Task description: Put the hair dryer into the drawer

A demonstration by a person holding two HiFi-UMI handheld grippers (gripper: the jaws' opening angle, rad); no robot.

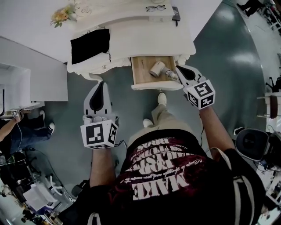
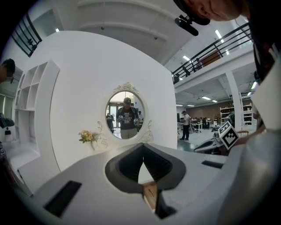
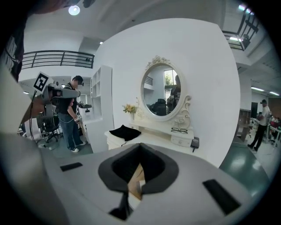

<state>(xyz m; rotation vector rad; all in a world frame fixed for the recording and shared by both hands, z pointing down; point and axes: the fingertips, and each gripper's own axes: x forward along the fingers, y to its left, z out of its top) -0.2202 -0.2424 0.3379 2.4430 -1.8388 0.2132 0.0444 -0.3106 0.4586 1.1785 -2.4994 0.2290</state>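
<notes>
A beige hair dryer (image 1: pixel 157 69) lies inside the open wooden drawer (image 1: pixel 140 77) of the white dressing table (image 1: pixel 145 35). My right gripper (image 1: pixel 177 67) hangs over the drawer's right end, beside the dryer's handle, and is shut with nothing between its jaws. In the right gripper view the right gripper (image 3: pixel 139 146) has its pads meeting at the tips, with wood showing through the gap behind them. My left gripper (image 1: pixel 103 83) is in front of the table, left of the drawer, pointing at the table edge. Seen in its own view, the left gripper (image 2: pixel 143 146) is shut and empty.
On the tabletop lie a black cloth (image 1: pixel 90 45), glasses (image 1: pixel 155 7), a dark handset (image 1: pixel 175 13) and flowers (image 1: pixel 63 14). An oval mirror (image 2: pixel 125 115) stands behind. A white cabinet (image 1: pixel 26 70) is to the left. A bystander (image 3: pixel 70 114) stands near it.
</notes>
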